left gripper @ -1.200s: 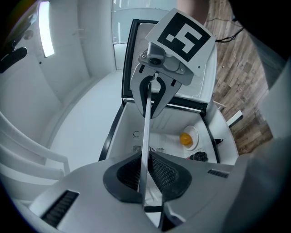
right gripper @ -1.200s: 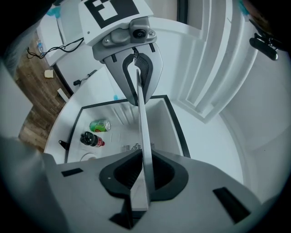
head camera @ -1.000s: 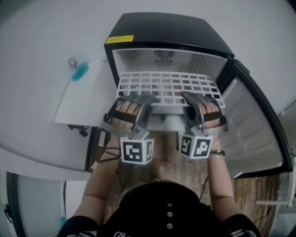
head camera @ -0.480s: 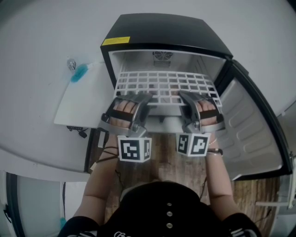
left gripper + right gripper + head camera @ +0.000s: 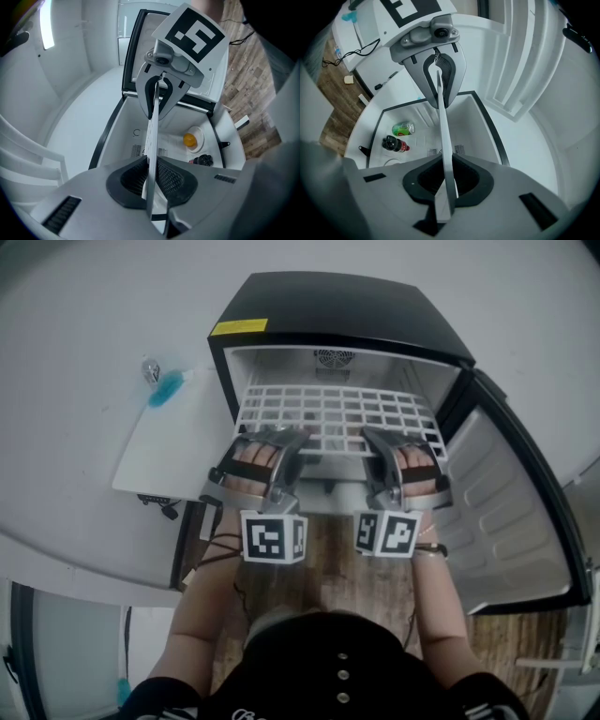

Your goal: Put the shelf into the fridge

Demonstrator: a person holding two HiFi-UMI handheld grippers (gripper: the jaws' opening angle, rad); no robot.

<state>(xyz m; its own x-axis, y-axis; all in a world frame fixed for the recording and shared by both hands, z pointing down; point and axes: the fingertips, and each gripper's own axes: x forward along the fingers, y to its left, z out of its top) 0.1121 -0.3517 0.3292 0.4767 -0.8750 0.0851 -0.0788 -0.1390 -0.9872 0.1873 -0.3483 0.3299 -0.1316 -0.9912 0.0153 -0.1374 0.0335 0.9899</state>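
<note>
The white wire shelf (image 5: pixel 337 413) lies level, its back part inside the open black fridge (image 5: pixel 347 310) and its front edge sticking out. My left gripper (image 5: pixel 281 444) is shut on the shelf's front edge at the left, and my right gripper (image 5: pixel 377 442) is shut on it at the right. In the left gripper view the shelf (image 5: pixel 152 131) runs edge-on between the pads of the left gripper (image 5: pixel 151 176). In the right gripper view the shelf (image 5: pixel 443 126) is likewise pinched by the right gripper (image 5: pixel 446 180).
The fridge door (image 5: pixel 511 512) stands open at the right. Below the shelf, inside the fridge, lie a green can (image 5: pixel 403 128), a dark bottle (image 5: pixel 393 144) and an orange thing on a white dish (image 5: pixel 190 139). A white board (image 5: pixel 173 442) lies left of the fridge.
</note>
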